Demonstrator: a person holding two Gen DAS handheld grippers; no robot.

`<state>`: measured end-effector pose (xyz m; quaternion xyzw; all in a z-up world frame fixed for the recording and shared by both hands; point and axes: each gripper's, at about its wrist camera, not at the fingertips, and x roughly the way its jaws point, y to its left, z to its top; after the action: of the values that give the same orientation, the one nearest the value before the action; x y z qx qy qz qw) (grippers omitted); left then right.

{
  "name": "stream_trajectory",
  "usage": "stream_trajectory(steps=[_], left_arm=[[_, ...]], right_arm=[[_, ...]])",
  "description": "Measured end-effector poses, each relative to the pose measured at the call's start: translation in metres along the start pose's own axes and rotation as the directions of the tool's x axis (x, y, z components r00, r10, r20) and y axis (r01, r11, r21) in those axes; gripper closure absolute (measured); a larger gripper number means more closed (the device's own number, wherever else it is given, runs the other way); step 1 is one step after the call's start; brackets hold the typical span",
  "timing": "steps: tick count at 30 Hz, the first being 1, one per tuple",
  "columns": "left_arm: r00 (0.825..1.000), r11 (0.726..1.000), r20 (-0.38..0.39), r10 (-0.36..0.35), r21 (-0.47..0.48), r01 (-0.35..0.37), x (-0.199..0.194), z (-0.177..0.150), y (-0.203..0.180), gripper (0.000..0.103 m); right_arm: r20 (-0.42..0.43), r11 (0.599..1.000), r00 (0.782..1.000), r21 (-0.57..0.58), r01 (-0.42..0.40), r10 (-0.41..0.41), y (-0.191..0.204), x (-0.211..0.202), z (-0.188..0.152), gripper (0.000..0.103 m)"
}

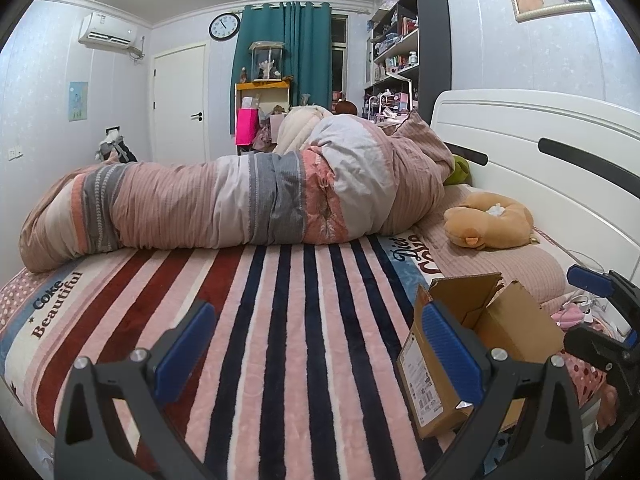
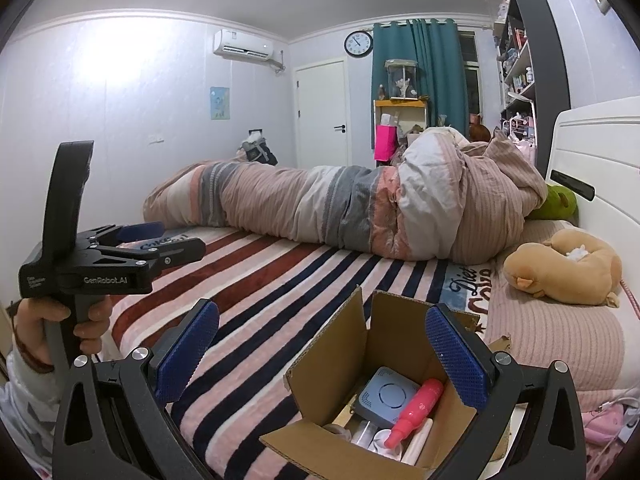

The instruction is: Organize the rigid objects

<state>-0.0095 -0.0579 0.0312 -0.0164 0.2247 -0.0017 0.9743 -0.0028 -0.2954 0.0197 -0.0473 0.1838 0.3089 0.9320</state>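
Observation:
An open cardboard box point(image 2: 332, 376) sits on the striped blanket point(image 2: 288, 280) near the bed's front right. Inside it lie a grey square device point(image 2: 384, 396), a pink bottle point(image 2: 416, 408) and white items. My right gripper point(image 2: 320, 356) is open and empty, its jaws straddling the box from above. My left gripper point(image 1: 316, 348) is open and empty over the blanket point(image 1: 280, 320), with the box point(image 1: 500, 332) just beyond its right finger. The left gripper also shows in the right wrist view point(image 2: 160, 240), held by a hand at the left.
A rolled quilt point(image 1: 240, 196) lies across the bed behind. A tan plush toy point(image 2: 560, 268) rests on the pillow beside the white headboard point(image 1: 540, 152). Pink items and cables point(image 2: 608, 420) lie at the right edge. Shelves and a door stand at the far wall.

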Motion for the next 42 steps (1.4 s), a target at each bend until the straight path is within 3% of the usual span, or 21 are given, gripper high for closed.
stream_trajectory(steps=[42], left_arm=[[1.0, 1.0, 0.007, 0.017, -0.004, -0.017, 0.0033, 0.0012, 0.0087, 0.001]], right_arm=[[0.003, 1.0, 1.0, -0.004, -0.004, 0.004, -0.0017, -0.0007, 0.0016, 0.0]])
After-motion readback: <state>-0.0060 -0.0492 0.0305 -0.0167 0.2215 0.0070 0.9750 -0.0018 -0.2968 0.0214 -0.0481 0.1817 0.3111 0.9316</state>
